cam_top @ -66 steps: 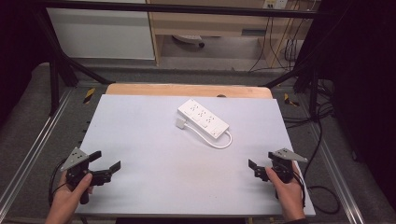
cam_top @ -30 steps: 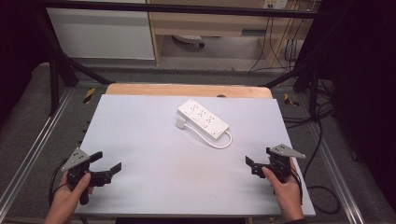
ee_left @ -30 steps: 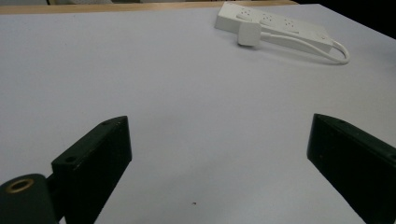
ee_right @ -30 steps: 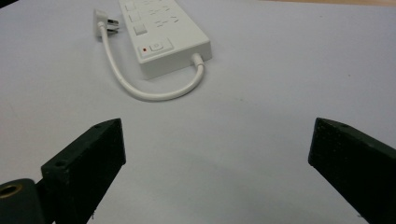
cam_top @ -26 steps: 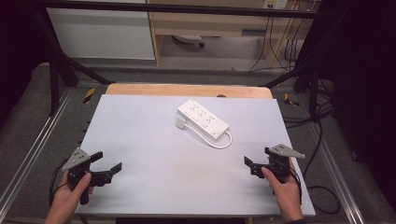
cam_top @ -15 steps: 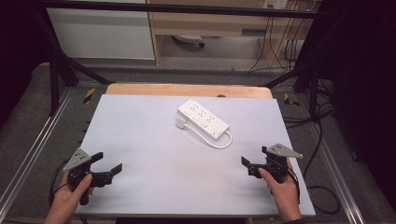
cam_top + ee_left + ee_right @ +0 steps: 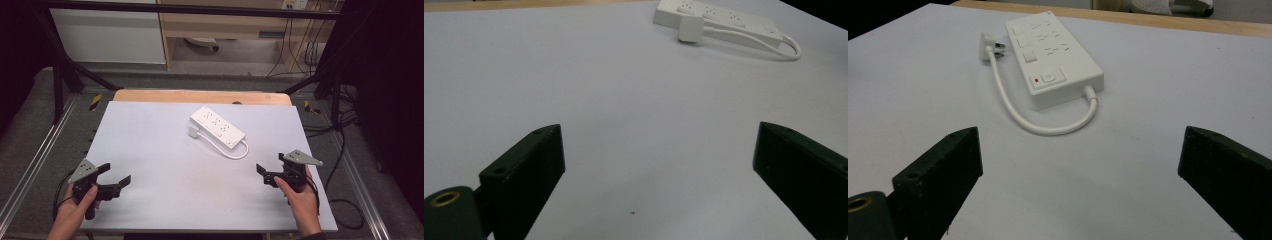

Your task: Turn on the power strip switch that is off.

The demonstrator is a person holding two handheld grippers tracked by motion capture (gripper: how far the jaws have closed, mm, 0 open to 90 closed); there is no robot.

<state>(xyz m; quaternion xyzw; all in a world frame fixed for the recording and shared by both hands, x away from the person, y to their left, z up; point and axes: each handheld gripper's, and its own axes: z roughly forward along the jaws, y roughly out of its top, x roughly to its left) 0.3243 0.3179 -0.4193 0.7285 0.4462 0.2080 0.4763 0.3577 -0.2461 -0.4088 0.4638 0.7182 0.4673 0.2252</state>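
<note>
Two grippers rest low over a pale surface [image 7: 150, 165], one at each near corner. The left gripper [image 7: 116, 176] sits at the near left in the high view, held by a hand [image 7: 75, 212] that comes in from the bottom edge; its fingers stand wide apart and hold nothing. In the left gripper view the two black fingers [image 7: 526, 170] rise from the bottom corners with bare surface between them. The right gripper [image 7: 272, 169] sits at the near right, held by the other hand [image 7: 300, 200]; its fingers are likewise wide and empty, as the right gripper view confirms, with one finger [image 7: 943, 170] at each lower corner.

A white power strip [image 7: 217, 126] lies flat near the middle of the surface, toward the far side, set diagonally. A short white cord [image 7: 227, 150] leaves its near right end, loops back along its near side, and ends in a plug [image 7: 193, 131] lying just beside the strip's left end. The right gripper view shows the strip [image 7: 1053, 55] ahead of the fingers, with a switch and a small red mark at the cord end, and the plug [image 7: 984, 46] resting beside the far end. The strip is well apart from both grippers, nearer the right one. A wooden edge [image 7: 200, 96] borders the far side of the surface.
</note>
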